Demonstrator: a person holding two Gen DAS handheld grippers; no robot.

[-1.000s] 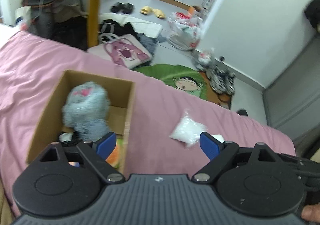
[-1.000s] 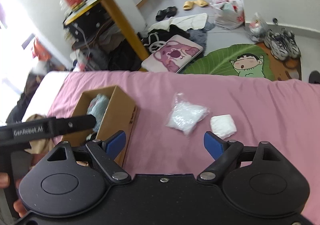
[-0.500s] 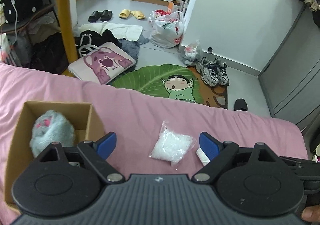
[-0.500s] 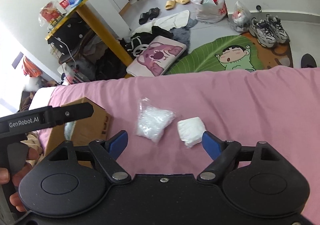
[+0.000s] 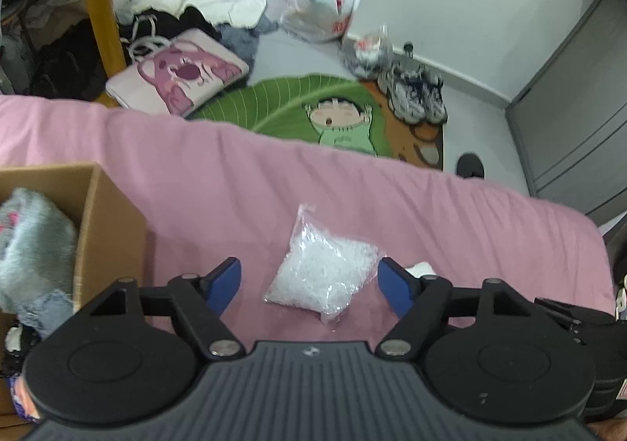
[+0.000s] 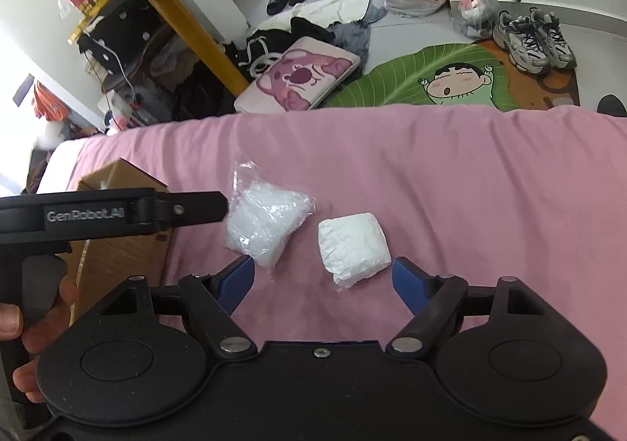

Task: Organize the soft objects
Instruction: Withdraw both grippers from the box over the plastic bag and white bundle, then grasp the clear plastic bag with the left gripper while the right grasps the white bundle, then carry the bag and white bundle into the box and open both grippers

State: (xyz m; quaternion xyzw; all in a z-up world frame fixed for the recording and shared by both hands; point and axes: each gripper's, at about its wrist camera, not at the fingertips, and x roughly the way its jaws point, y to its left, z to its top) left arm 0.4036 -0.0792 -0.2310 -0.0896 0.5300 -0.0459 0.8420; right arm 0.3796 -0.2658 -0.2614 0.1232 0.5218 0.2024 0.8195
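1. Both grippers have swung right from the cardboard box (image 5: 106, 229); left gripper (image 5: 309, 286) now frames the clear bag of white filling (image 5: 321, 276).
2. Left fingers spread wide, empty.
3. Right gripper (image 6: 323, 280) wide, empty, over the white packet (image 6: 354, 245).
4. Bag and packet lie side by side on the pink bed (image 6: 470, 174); grey plush (image 5: 31, 241) sits in the box.

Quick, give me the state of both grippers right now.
Left gripper: open, holding nothing, the clear bag of white filling lying between its fingers.
Right gripper: open, holding nothing, the white folded packet just ahead of it.
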